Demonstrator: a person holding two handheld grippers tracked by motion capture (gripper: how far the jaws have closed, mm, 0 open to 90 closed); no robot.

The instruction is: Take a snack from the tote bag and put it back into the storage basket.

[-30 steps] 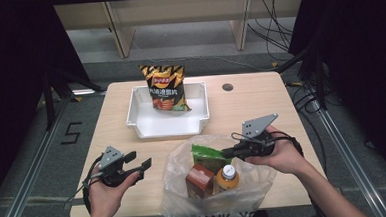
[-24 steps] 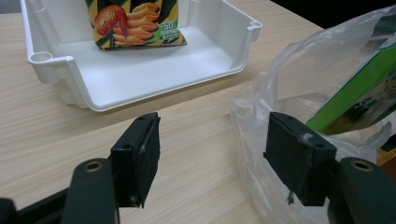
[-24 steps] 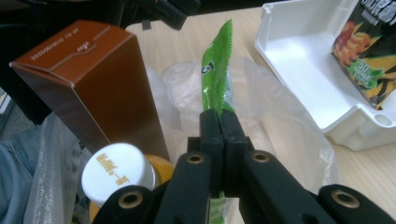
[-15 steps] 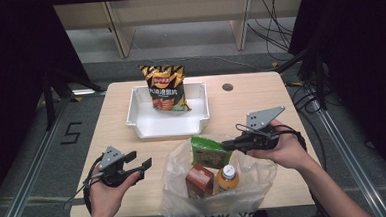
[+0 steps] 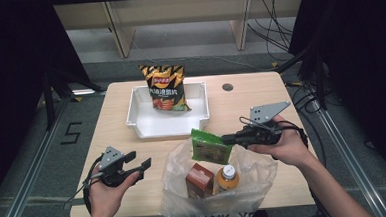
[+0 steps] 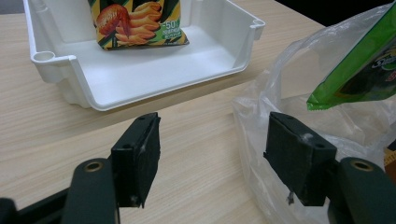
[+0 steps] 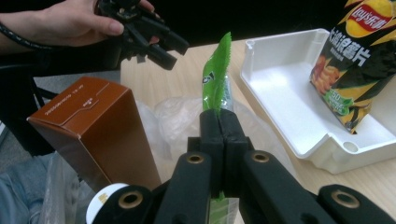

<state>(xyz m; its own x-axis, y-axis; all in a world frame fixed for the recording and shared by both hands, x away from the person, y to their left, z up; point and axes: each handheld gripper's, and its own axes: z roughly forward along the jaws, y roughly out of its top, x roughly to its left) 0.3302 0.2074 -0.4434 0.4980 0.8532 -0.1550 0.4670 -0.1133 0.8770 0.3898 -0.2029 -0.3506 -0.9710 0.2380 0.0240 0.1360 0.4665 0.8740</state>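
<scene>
My right gripper (image 5: 228, 138) is shut on a green snack packet (image 5: 209, 145), holding it above the mouth of a clear plastic bag (image 5: 176, 162). The packet (image 7: 217, 77) rises edge-on from the closed jaws in the right gripper view. Inside the bag stand a brown carton (image 5: 199, 180) and an orange bottle (image 5: 227, 178) with a white cap. A white tray (image 5: 144, 126) at the table's middle back holds an upright yellow-black chip bag (image 5: 166, 87). At the front left, my left gripper (image 5: 143, 164) is open and empty, just left of the plastic bag (image 6: 261, 93).
The wooden table (image 5: 255, 100) has a small round hole (image 5: 227, 87) at the back right. Bare wood lies left of the tray and right of it. Cables trail off the table's right side.
My right gripper has lifted the green packet up and out of the bag, moving slightly toward the tray. The left gripper has stayed put.
</scene>
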